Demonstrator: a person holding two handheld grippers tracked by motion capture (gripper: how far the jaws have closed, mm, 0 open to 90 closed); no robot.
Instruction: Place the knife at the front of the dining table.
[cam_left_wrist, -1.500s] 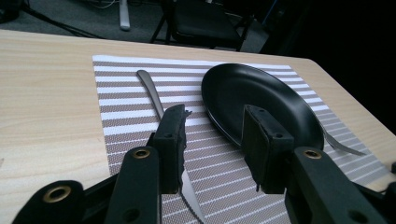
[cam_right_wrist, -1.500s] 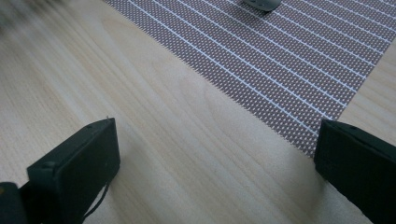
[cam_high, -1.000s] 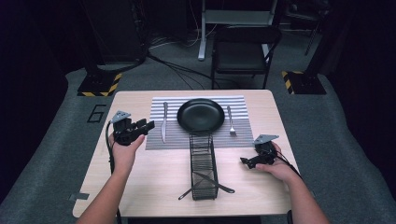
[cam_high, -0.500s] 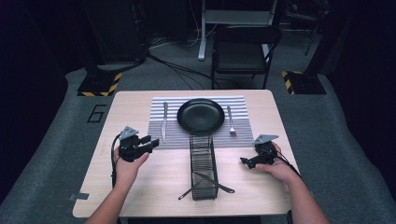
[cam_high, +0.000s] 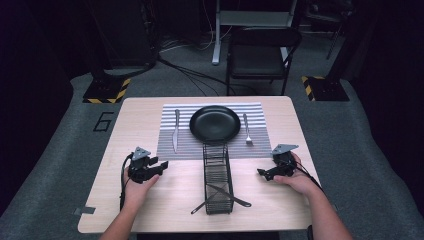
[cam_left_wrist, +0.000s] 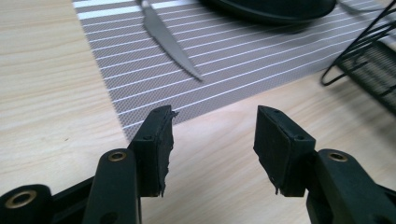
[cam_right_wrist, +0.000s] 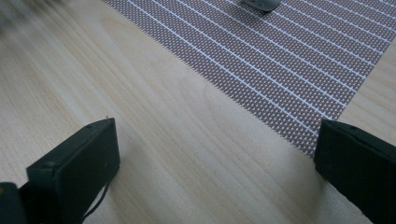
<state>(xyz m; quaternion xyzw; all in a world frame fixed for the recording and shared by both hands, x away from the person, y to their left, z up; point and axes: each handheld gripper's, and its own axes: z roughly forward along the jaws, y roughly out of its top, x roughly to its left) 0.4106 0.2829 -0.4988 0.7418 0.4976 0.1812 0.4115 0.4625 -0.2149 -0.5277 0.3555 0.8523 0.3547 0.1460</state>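
A black plate (cam_high: 215, 123) sits in the middle of a striped placemat (cam_high: 167, 145), with a knife (cam_high: 176, 130) to its left and a fork (cam_high: 246, 130) to its right. My left gripper (cam_high: 159, 167) rests low over the bare wood, just in front of the mat's near left corner. In the left gripper view, the left gripper (cam_left_wrist: 212, 140) has just been opening its jaws and nothing is between them; the knife (cam_left_wrist: 168, 37) lies ahead on the placemat (cam_left_wrist: 243, 56). My right gripper (cam_high: 262, 173) (cam_right_wrist: 217, 149) stands wide open on the wood by the placemat (cam_right_wrist: 280, 60), holding nothing.
A black wire basket (cam_high: 218, 177) (cam_left_wrist: 369, 60) stands between the two grippers, running from the plate toward the front edge. Dark utensils (cam_high: 240, 201) lie in it and poke out at its near end. A chair (cam_high: 262, 55) stands beyond the table.
My left gripper has come down and back from beside the knife to the wood near the mat's front left corner. The right gripper has stayed where it was.
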